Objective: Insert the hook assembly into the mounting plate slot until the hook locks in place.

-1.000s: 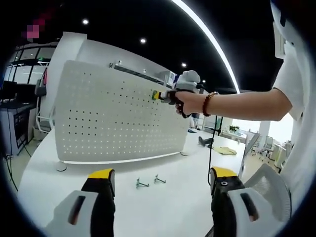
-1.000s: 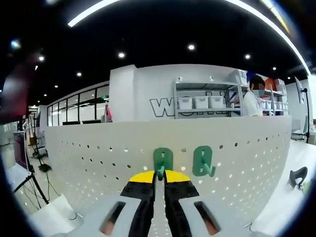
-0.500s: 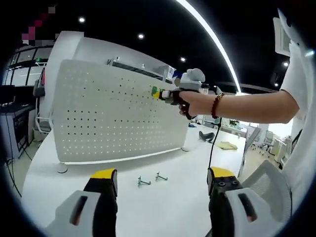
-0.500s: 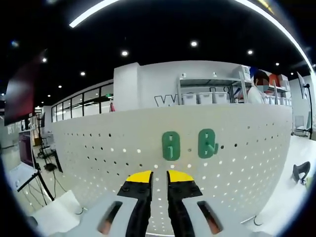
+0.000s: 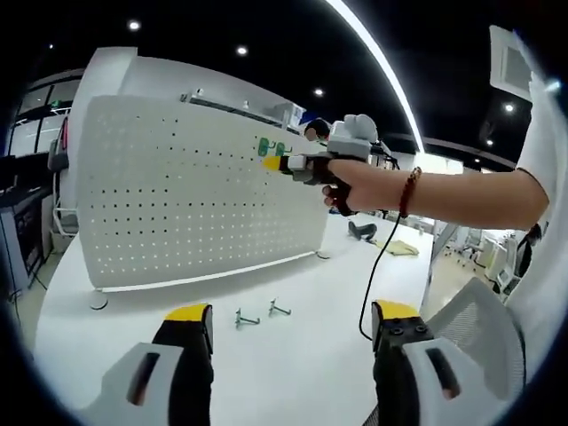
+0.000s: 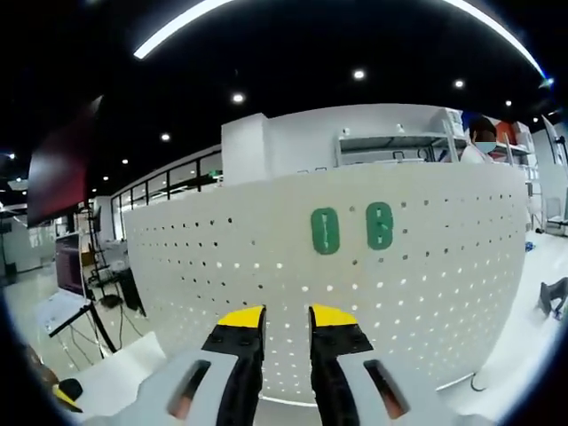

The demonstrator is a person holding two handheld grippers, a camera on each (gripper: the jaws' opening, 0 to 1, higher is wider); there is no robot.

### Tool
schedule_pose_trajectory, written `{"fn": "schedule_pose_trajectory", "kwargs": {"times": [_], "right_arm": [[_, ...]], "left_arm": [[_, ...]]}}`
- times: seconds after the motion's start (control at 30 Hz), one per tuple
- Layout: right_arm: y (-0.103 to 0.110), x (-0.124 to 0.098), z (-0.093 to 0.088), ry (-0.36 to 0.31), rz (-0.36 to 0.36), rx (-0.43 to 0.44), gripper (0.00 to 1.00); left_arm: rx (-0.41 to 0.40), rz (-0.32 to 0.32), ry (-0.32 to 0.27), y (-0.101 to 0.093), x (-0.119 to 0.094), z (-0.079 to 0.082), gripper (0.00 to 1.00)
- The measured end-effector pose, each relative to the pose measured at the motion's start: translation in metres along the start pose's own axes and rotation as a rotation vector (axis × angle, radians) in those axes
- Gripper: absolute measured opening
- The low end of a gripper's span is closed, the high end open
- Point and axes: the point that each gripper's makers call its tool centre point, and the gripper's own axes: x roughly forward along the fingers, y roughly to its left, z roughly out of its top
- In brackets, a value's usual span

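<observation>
Since a second ago the right gripper point(image 6: 277, 312) has let go of the green hook it was pinching and drawn back from the board, so both green hooks now hang free on the panel, higher and farther off in the right gripper view.

The white pegboard point(image 5: 177, 204) stands upright on the white table point(image 5: 293, 364), its holed face toward the person. In the right gripper view the board point(image 6: 444, 266) spans the scene, with the left green hook point(image 6: 325, 231) and the right green hook point(image 6: 379, 225) mounted side by side near its upper edge, close together but not touching.

In the left gripper view the person's right arm point(image 5: 470, 197) reaches out level from the right, a bead bracelet point(image 5: 407, 192) on the wrist and the hand point(image 5: 342, 182) wrapped round the right gripper point(image 5: 271, 163), whose yellow tips point at the board just below the two green hooks point(image 5: 272, 148). Its jaws stand slightly parted with nothing between them.

The left gripper point(image 5: 288, 324) hangs low over the near table edge, jaws spread wide and empty. Two small metal hooks point(image 5: 259, 312) lie loose on the table between it and the foot of the board.
</observation>
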Motion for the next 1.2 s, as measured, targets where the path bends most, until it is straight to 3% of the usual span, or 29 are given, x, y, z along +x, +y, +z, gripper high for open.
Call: {"fn": "schedule_pose_trajectory", "kwargs": {"times": [0.13, 0.2, 0.37, 0.47, 0.6, 0.9, 1.0, 1.2], "right_arm": [[0.002, -0.01, -0.009, 0.012, 0.025, 0.014, 0.19], [0.004, -0.015, -0.011, 0.015, 0.047, 0.036, 0.19], [0.005, -0.025, -0.016, 0.01, 0.067, 0.033, 0.2], [0.002, -0.033, -0.021, 0.011, 0.071, 0.049, 0.22], [0.002, -0.04, -0.027, 0.01, 0.079, 0.048, 0.24], [0.004, -0.062, -0.048, 0.042, 0.102, 0.064, 0.27], [0.004, -0.066, -0.058, 0.069, 0.125, 0.067, 0.28], [0.005, -0.075, -0.068, 0.089, 0.144, 0.062, 0.29]], "left_arm": [[0.015, 0.011, 0.019, 0.002, 0.006, -0.003, 0.75], [0.042, 0.016, 0.057, 0.003, 0.008, -0.009, 0.77], [0.033, 0.011, 0.07, 0.008, 0.013, -0.015, 0.74], [0.055, 0.01, 0.112, 0.009, 0.016, -0.022, 0.74], [0.084, 0.004, 0.088, 0.009, 0.021, -0.021, 0.74], [0.133, -0.029, 0.136, 0.006, 0.041, -0.023, 0.7], [0.149, -0.031, 0.187, 0.009, 0.049, -0.029, 0.69], [0.163, -0.029, 0.234, 0.013, 0.059, -0.036, 0.67]]}}
